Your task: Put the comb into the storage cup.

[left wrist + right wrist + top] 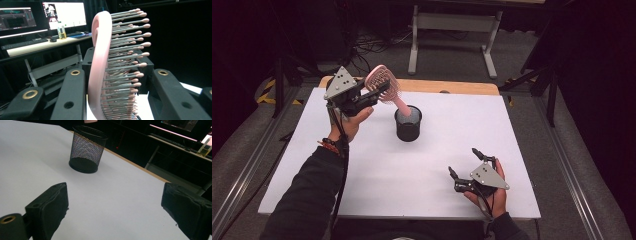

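Note:
My left gripper point(374, 95) is raised over the back left of the table and is shut on a pink hairbrush point(382, 82). In the left gripper view the brush head point(100, 62) stands upright between the jaws, its bristles pointing right. The handle slants down toward a black mesh cup point(408, 125), and its tip is at the cup's rim. The cup point(86, 150) stands upright on the white mat. My right gripper point(463, 161) rests near the front right of the mat, open, with nothing between its pads point(53, 202).
The white mat point(412, 175) covers a wooden table whose edge point(452, 86) shows at the back. A white-legged frame point(452, 30) stands on the floor beyond. A desk with monitors point(62, 15) lies behind the brush. Metal rails point(572, 175) run along both sides.

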`<state>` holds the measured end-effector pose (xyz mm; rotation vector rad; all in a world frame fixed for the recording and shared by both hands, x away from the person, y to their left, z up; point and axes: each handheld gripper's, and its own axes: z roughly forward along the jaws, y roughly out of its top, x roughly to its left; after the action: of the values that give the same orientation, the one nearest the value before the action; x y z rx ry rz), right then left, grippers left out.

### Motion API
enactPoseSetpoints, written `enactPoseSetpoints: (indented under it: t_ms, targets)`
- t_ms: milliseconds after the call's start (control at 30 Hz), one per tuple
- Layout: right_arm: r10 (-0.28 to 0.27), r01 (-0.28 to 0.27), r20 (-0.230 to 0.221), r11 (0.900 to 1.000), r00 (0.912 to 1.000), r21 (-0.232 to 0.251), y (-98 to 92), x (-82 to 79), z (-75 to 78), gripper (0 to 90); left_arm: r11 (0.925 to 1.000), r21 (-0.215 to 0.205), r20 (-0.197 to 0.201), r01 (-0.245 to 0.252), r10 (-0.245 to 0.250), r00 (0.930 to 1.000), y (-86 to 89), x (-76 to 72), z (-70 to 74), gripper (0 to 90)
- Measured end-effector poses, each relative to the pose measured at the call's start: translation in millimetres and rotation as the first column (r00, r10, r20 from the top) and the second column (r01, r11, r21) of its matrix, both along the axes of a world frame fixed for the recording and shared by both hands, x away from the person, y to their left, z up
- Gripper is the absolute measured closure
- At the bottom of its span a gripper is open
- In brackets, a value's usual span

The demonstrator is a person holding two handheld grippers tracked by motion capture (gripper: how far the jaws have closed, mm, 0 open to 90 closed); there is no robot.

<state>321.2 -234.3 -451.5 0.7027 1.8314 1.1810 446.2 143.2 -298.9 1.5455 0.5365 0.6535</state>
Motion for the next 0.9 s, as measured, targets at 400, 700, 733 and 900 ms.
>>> enactPoseSetpoints:
  t_ms: [400,700,733,900]
  targets:
    - [0.002,-0.002,-0.002,1.0,1.0,-0.009,0.9,0.4,-0.6,7.8,0.9997,0.023,-0.03,0.011,-0.01,0.9995,-18.4,9.2,-7.6,62.9]
    - [0.007,-0.007,-0.004,1.0,1.0,-0.012,1.5,0.2,-0.9,7.8,0.9994,0.025,-0.054,0.023,-0.021,0.9983,-30.3,15.2,-16.0,62.9]
    - [0.008,-0.009,-0.006,1.0,0.9999,-0.012,1.5,0.4,-1.0,7.8,0.9994,0.02,-0.062,0.026,-0.025,0.9977,-31.2,15.8,-17.1,62.9]
    - [0.011,-0.011,-0.008,1.0,0.9999,-0.014,1.6,0.5,-1.1,7.9,0.9992,0.038,-0.067,0.013,-0.011,0.9977,-36.3,17.4,-20.0,62.8]
